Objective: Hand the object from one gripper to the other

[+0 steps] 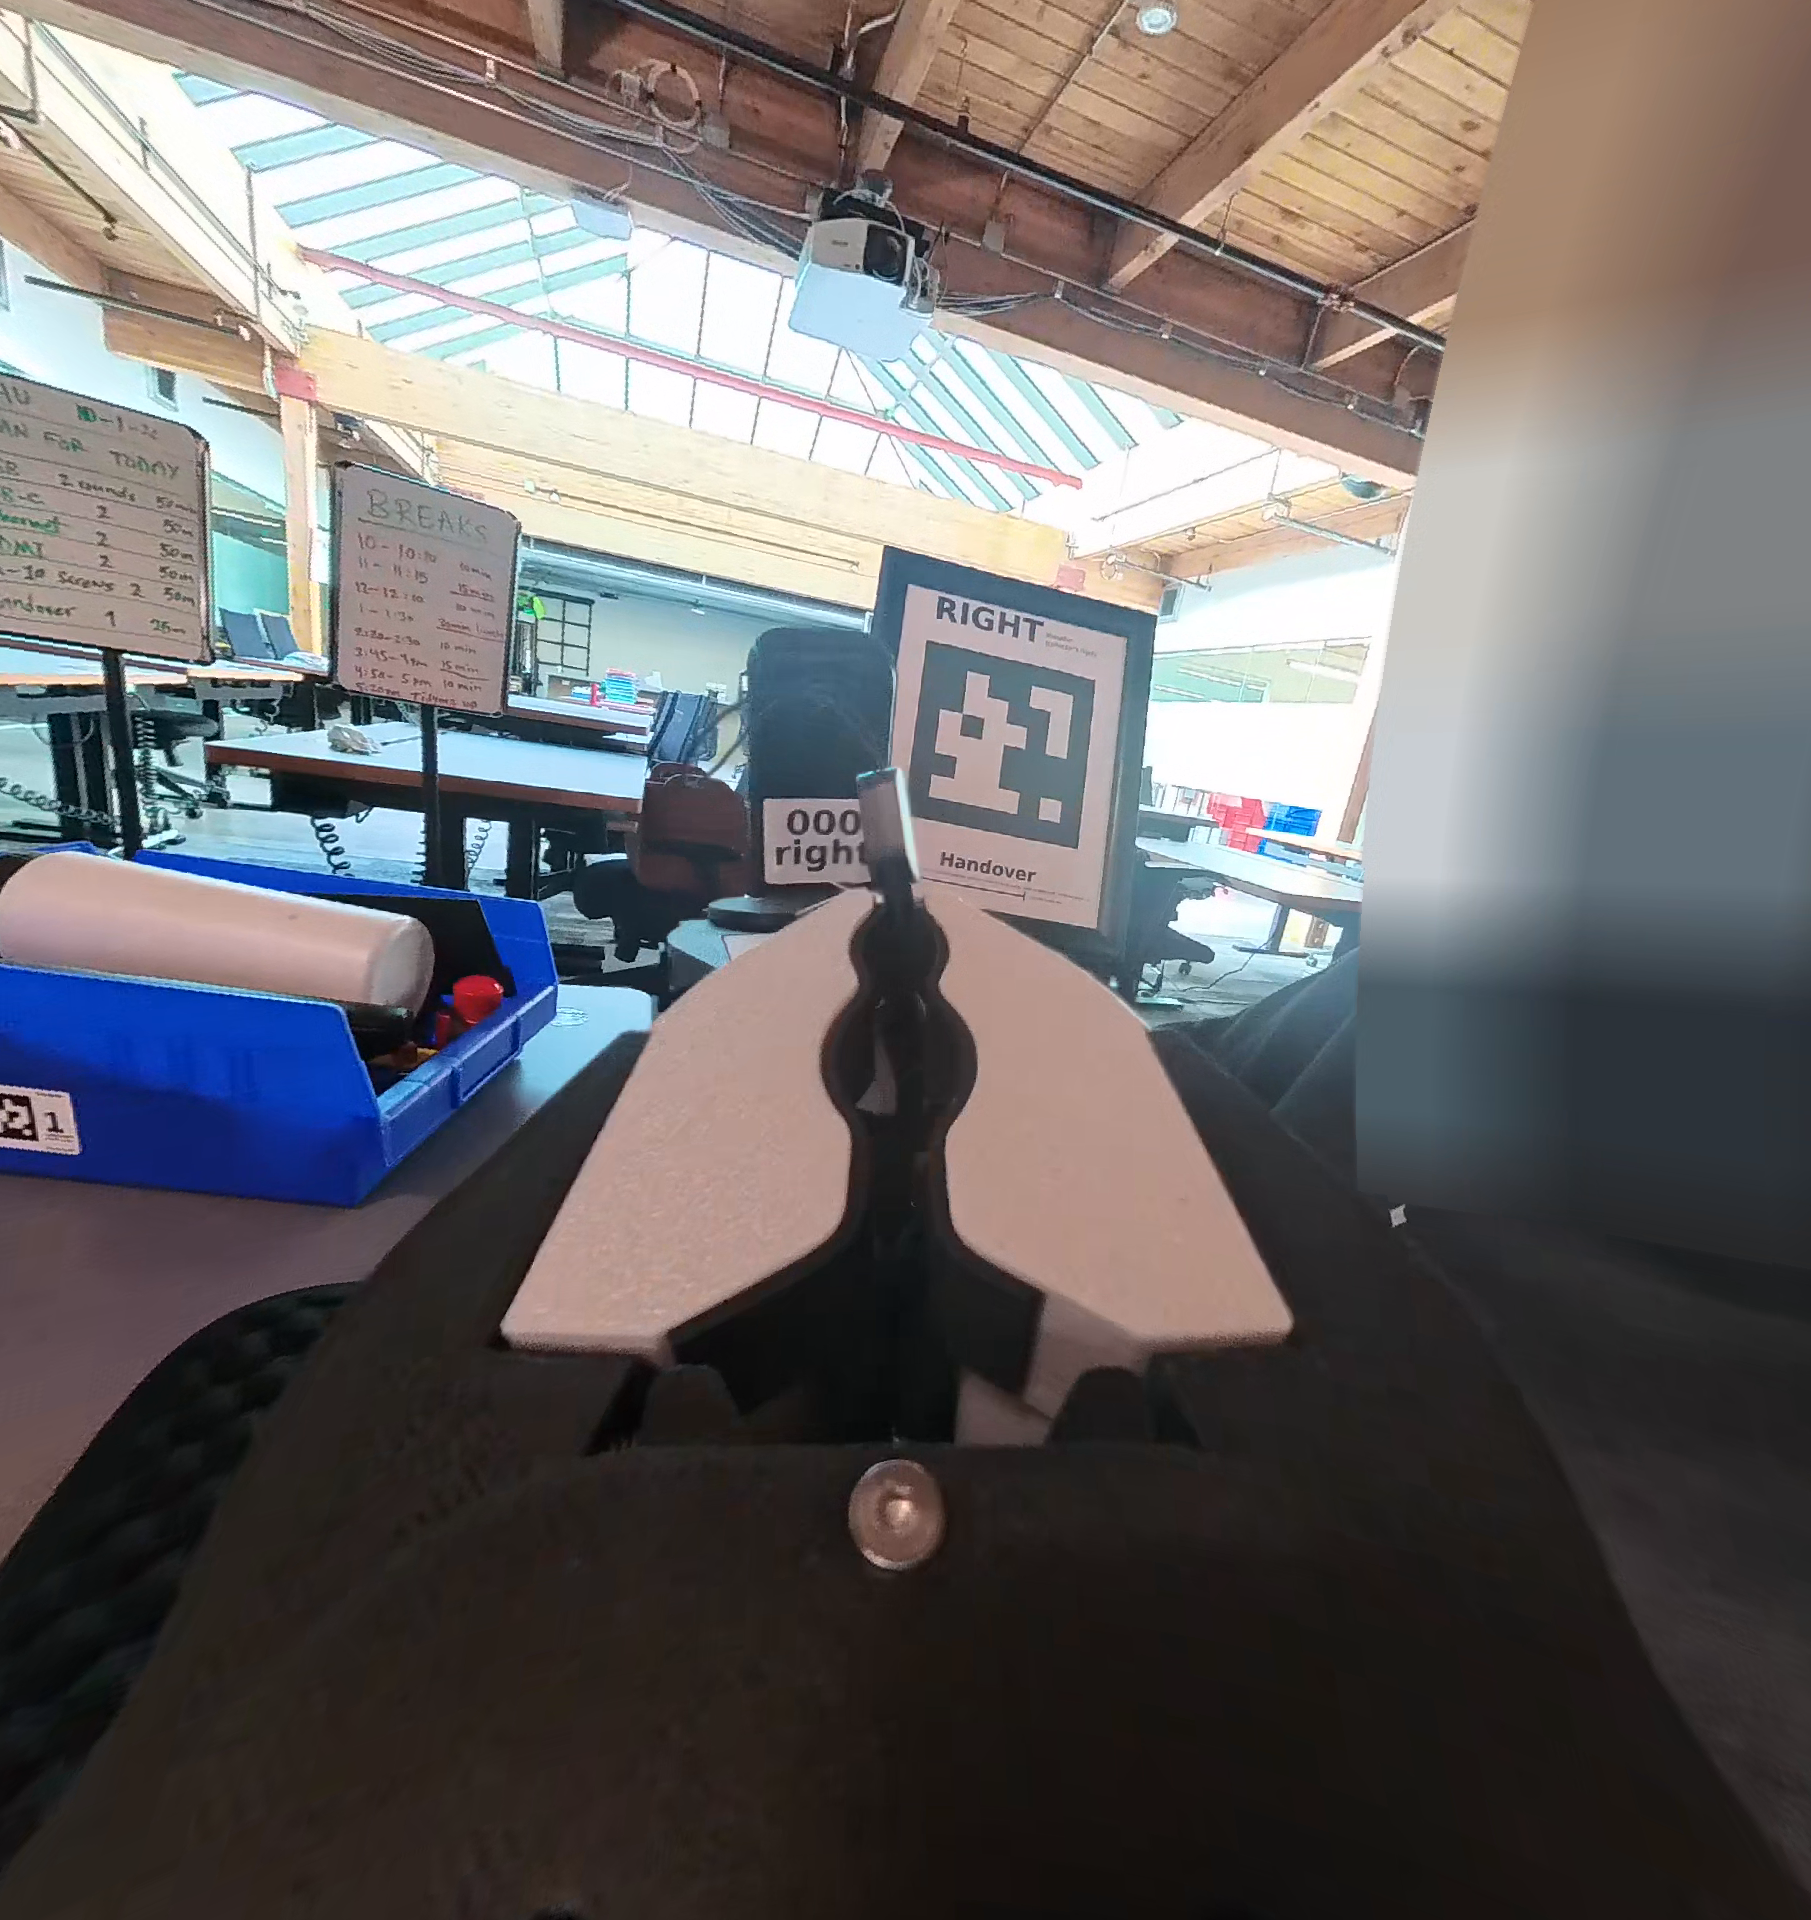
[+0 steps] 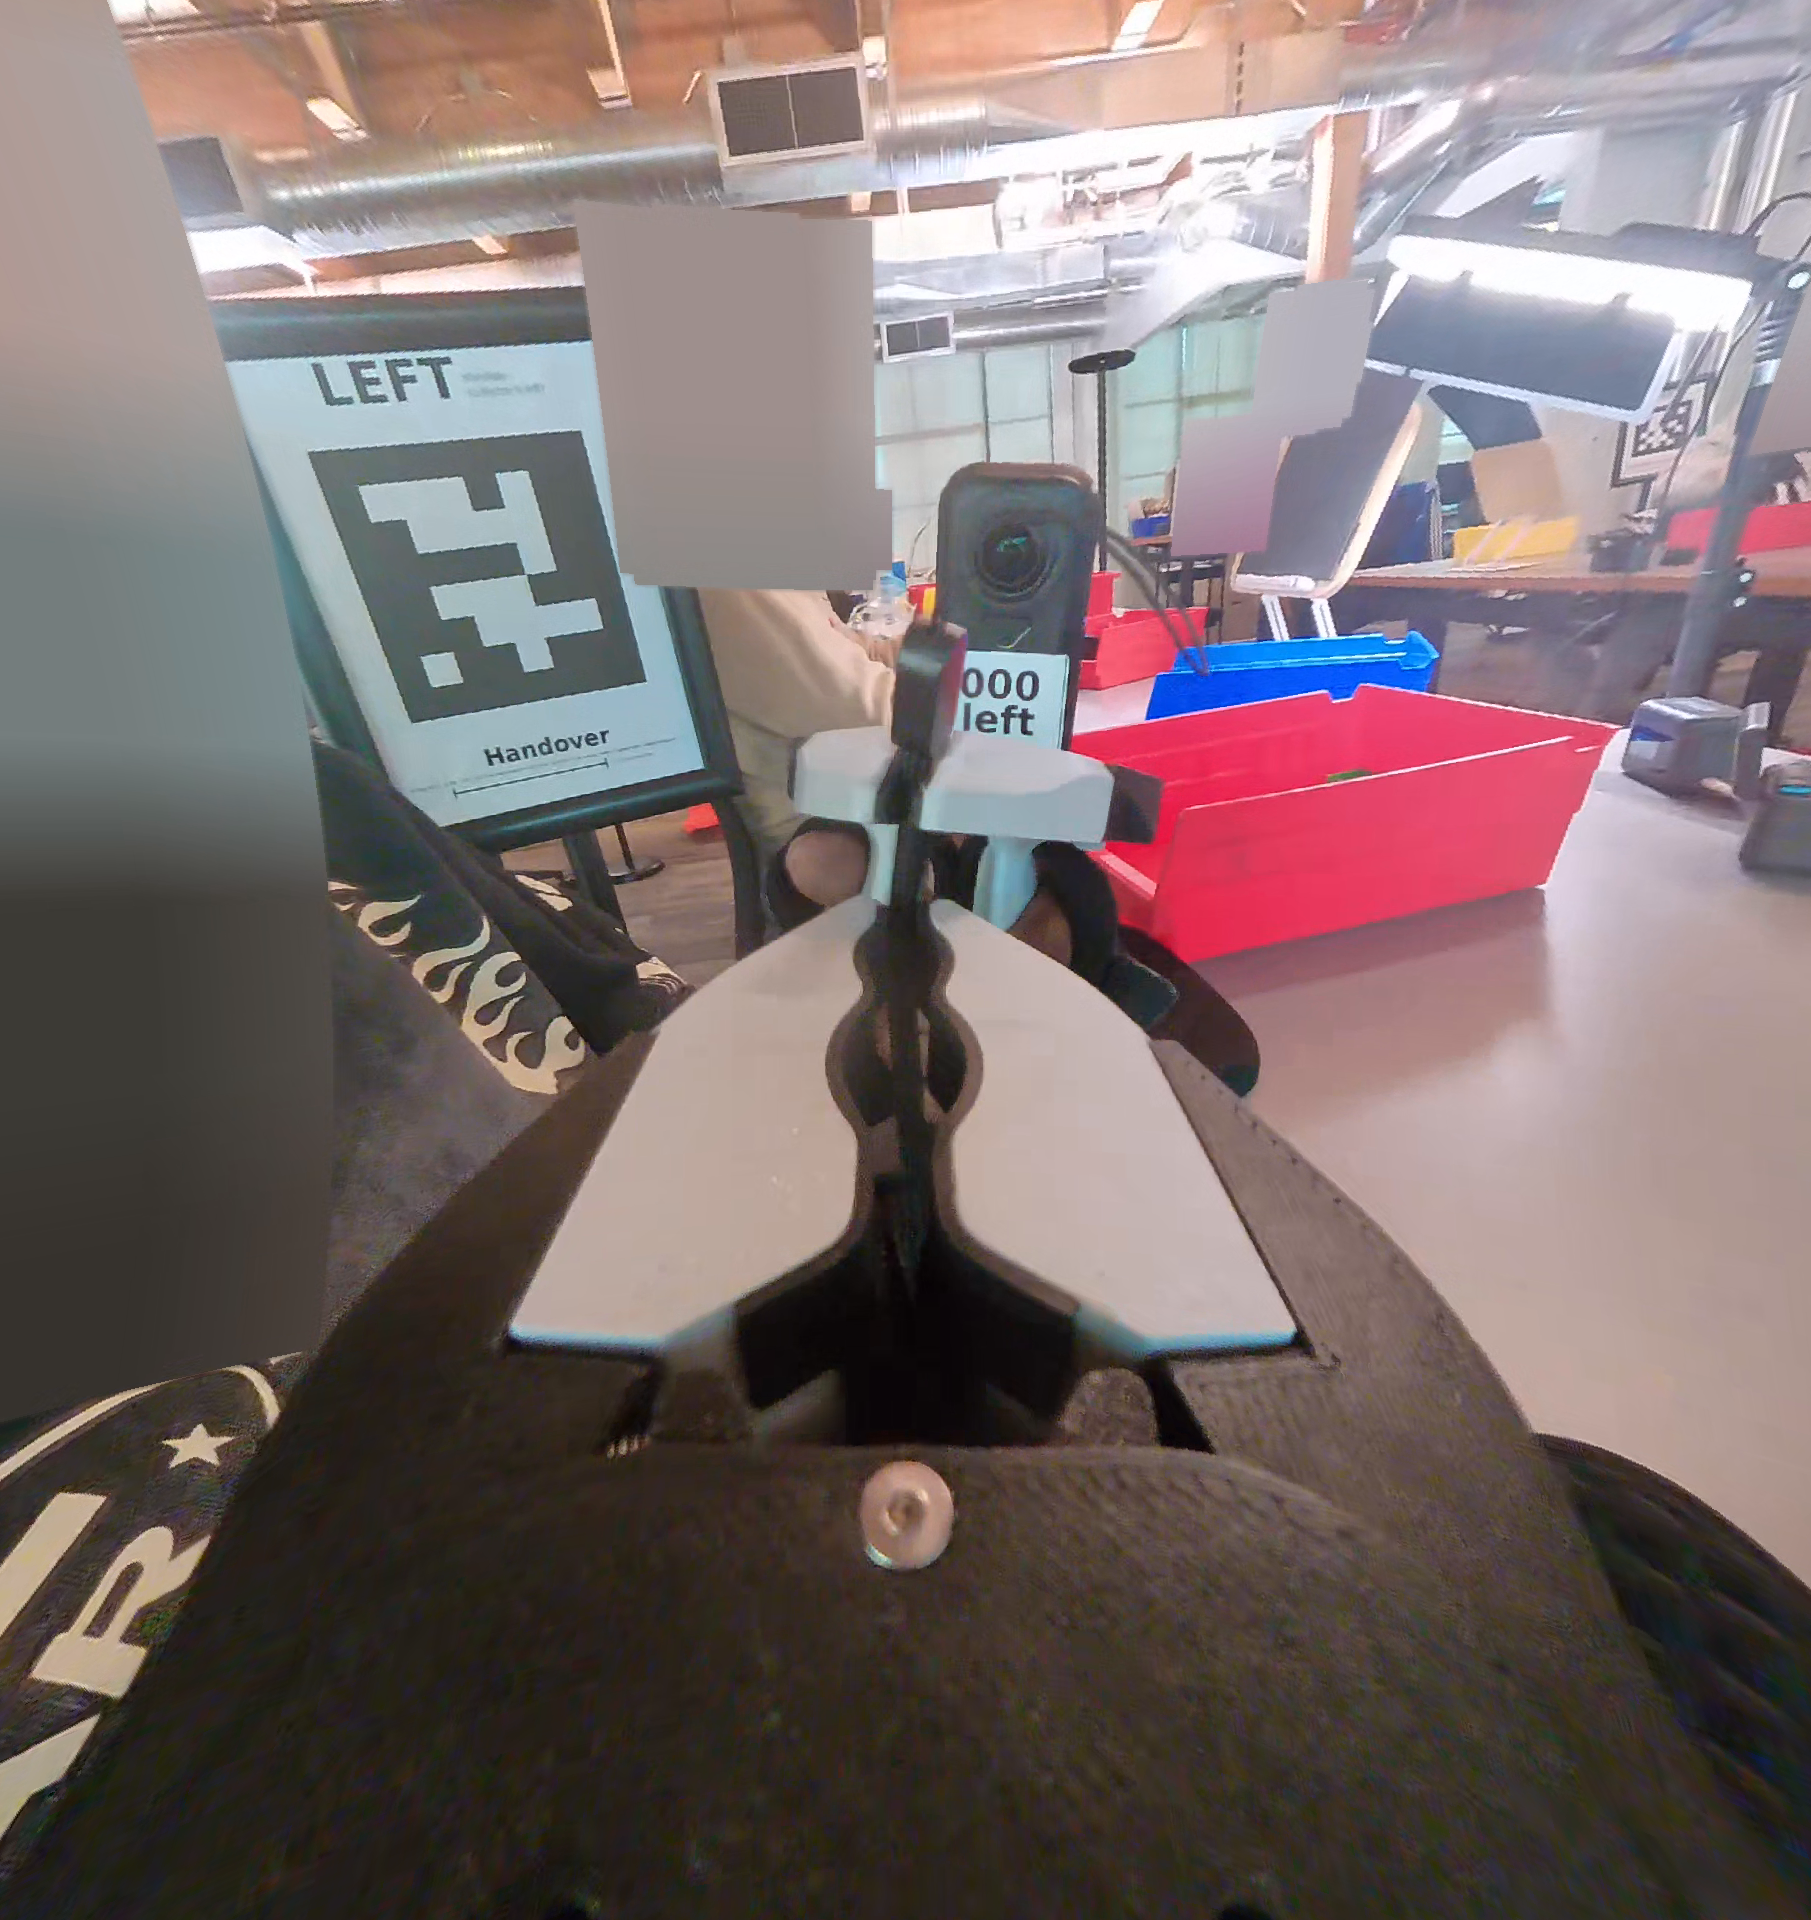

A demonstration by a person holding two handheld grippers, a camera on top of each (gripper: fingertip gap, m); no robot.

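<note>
Black object point(image 2: 922, 691) (slim, upright) sits pinched by both grippers — left gripper point(image 2: 906, 805), right gripper point(image 2: 896, 920) — jaws closed.

A blue bin point(image 1: 257, 1081) sat at the left of the left wrist view on a grey worktop point(image 1: 101, 1299), with a white cylinder point(image 1: 205, 925) lying in it. Two whiteboards point(image 1: 80, 514) stood behind. At the right of the right wrist view lay a red bin point(image 2: 1327, 810), with a framed marker sign point(image 2: 465, 561) at the left.
</note>
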